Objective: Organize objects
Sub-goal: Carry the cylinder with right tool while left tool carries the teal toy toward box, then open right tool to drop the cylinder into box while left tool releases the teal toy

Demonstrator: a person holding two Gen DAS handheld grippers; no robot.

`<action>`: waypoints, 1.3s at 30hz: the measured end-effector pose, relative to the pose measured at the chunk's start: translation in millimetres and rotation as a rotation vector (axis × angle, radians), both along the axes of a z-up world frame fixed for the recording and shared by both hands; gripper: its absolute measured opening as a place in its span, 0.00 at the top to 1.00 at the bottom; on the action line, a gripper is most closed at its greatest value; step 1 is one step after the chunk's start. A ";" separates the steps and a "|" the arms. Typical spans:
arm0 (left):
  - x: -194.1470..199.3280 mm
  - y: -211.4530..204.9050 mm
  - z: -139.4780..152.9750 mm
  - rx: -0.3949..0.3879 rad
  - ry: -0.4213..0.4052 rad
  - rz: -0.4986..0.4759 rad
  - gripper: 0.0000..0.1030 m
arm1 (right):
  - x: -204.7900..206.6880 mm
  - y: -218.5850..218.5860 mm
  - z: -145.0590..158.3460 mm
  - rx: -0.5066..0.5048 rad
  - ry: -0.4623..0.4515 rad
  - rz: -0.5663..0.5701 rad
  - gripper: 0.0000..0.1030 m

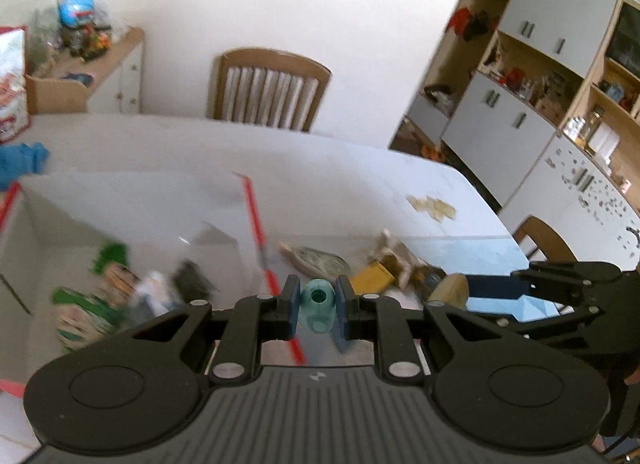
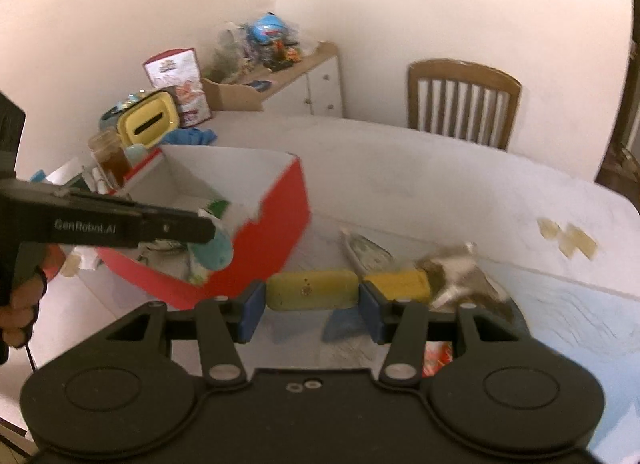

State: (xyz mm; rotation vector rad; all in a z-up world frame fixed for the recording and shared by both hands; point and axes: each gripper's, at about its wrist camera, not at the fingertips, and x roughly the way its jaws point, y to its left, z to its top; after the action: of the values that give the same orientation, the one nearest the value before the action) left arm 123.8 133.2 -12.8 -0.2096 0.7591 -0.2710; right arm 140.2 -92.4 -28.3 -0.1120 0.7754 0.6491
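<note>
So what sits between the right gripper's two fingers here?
In the right wrist view, an olive-yellow bar spans the right gripper, apparently held between its blue pads.

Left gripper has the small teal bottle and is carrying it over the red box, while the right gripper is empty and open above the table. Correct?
Not quite. The right gripper isn't empty: the right wrist view shows its fingers closed on a yellow bar. The rest holds: the left gripper grips the teal bottle at the red box.
</note>
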 end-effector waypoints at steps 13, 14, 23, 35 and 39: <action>26.1 96.3 -5.9 0.081 0.009 0.174 0.82 | 11.0 101.3 2.6 -0.004 -0.033 0.123 0.52; 27.4 102.2 -7.7 0.083 0.012 0.182 0.82 | 12.6 108.6 0.0 -0.006 -0.026 0.127 0.52; 54.5 127.5 -35.5 0.151 0.048 0.214 0.82 | 30.7 156.9 -29.2 -0.045 0.044 0.130 0.52; 97.6 134.9 -74.3 0.247 0.140 0.214 0.82 | 46.9 193.6 -62.1 -0.162 0.054 0.163 0.52; 107.4 134.6 -86.2 0.266 0.193 0.204 0.82 | 46.5 198.1 -70.7 -0.196 0.058 0.186 0.52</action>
State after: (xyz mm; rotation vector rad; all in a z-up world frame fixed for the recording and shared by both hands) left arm 231.2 267.8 -99.0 -0.0605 0.9483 0.0458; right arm 186.7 105.7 -99.0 -0.3492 0.8902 0.7538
